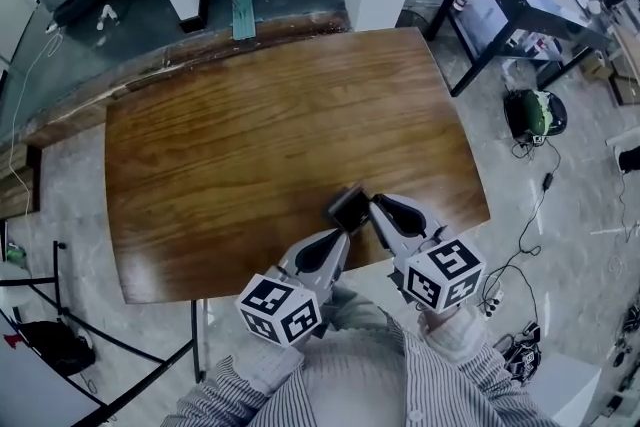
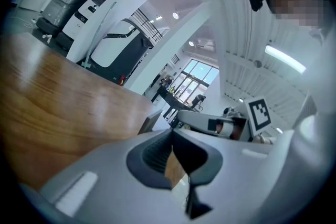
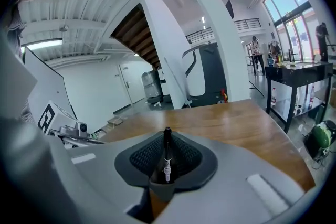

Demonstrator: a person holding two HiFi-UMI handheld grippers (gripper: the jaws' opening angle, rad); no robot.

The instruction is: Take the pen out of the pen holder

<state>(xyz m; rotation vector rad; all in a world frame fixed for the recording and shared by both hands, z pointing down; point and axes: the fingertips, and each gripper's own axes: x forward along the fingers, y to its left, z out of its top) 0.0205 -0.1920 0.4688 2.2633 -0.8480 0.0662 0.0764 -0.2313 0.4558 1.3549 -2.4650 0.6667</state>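
Your right gripper (image 3: 167,139) pinches the black pen (image 3: 167,162) upright between its pads. Your left gripper (image 2: 171,134) has its jaws closed on a wall of the dark pen holder (image 1: 348,205), located toward 5 o'clock on the wooden table (image 1: 250,135).

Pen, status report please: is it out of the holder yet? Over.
Right gripper shut on black pen, upright. Left gripper jaws together, tips at pen holder. Pen's lower end hidden; no obstruction seen.
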